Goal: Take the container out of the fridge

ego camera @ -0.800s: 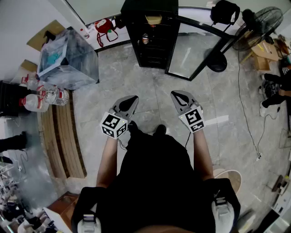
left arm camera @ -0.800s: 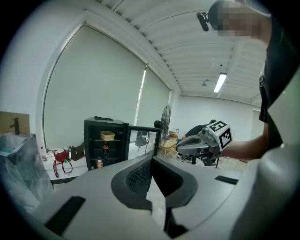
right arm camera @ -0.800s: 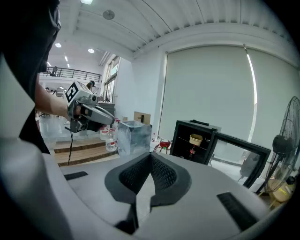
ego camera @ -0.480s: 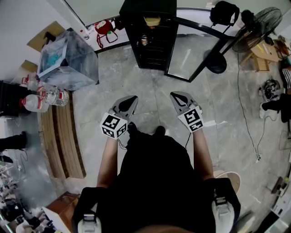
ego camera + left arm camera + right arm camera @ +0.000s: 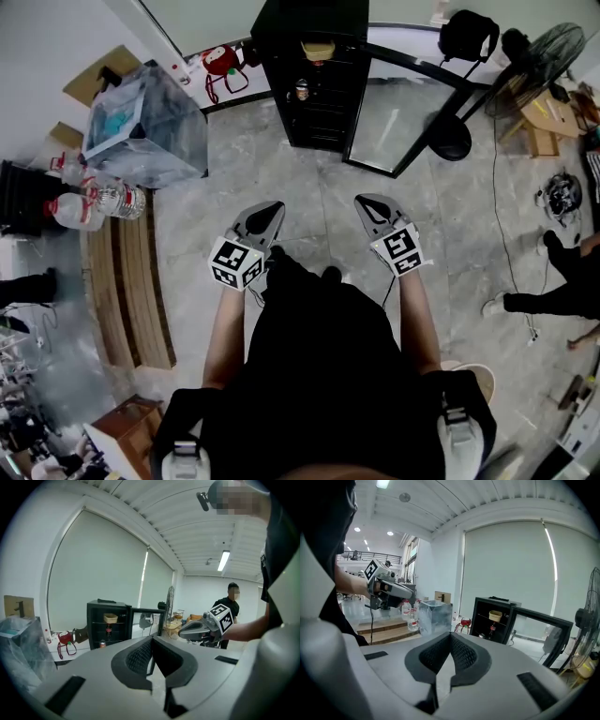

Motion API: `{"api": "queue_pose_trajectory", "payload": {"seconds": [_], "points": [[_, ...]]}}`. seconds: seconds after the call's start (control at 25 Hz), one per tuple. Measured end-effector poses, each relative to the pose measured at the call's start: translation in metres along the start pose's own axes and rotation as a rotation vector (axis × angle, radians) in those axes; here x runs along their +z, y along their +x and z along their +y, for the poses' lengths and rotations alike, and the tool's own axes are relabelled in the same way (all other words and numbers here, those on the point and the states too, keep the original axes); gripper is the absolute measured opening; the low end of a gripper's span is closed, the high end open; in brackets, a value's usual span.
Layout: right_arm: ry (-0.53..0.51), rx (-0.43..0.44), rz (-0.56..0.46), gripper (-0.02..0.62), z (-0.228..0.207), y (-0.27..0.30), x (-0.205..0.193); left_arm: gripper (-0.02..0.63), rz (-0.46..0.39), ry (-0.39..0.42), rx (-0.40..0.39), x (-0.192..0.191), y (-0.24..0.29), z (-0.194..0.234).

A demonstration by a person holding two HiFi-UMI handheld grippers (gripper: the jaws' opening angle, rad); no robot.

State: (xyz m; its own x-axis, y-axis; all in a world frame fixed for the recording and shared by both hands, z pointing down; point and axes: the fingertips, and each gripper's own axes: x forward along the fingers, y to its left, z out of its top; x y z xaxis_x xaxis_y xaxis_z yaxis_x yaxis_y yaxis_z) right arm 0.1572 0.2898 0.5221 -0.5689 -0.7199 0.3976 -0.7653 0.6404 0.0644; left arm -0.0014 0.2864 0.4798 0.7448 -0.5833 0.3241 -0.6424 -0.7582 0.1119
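A black mini fridge [image 5: 309, 94] stands on the floor ahead, its glass door [image 5: 398, 108] swung open to the right. On its top shelf sits a beige container [image 5: 317, 47]; a drink bottle [image 5: 301, 89] stands on a lower shelf. Both grippers hover side by side above the floor, well short of the fridge. My left gripper [image 5: 267, 214] is shut and holds nothing, and so is my right gripper [image 5: 370, 206]. In the left gripper view the container [image 5: 110, 618] shows beyond the shut jaws [image 5: 153, 637]. The right gripper view shows the container [image 5: 495, 616] past its jaws [image 5: 450, 633].
A clear plastic bin [image 5: 141, 117] and water bottles [image 5: 94, 199] stand at the left beside wooden steps [image 5: 131, 281]. A red bag [image 5: 220, 61] lies by the wall. A floor fan [image 5: 539, 56] and cables are at the right, where another person's legs [image 5: 548, 295] show.
Both grippers have held their pose and stayed shut, sitting slightly lower in the head view. The person at the right has walked down along the frame's edge.
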Motion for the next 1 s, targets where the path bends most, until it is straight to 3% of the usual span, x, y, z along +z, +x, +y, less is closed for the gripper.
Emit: {"api": "queue_pose_trajectory", "payload": {"seconds": [0.48, 1.0], "points": [[0.029, -0.040, 0.035, -0.002, -0.040, 0.037, -0.003, 0.015, 0.011, 0.010, -0.046, 0.014, 0.050, 0.048], [0.045, -0.098, 0.059, -0.002, -0.078, 0.113, 0.028, 0.015, 0.015, 0.000, -0.079, 0.030, 0.087, 0.135]]}}
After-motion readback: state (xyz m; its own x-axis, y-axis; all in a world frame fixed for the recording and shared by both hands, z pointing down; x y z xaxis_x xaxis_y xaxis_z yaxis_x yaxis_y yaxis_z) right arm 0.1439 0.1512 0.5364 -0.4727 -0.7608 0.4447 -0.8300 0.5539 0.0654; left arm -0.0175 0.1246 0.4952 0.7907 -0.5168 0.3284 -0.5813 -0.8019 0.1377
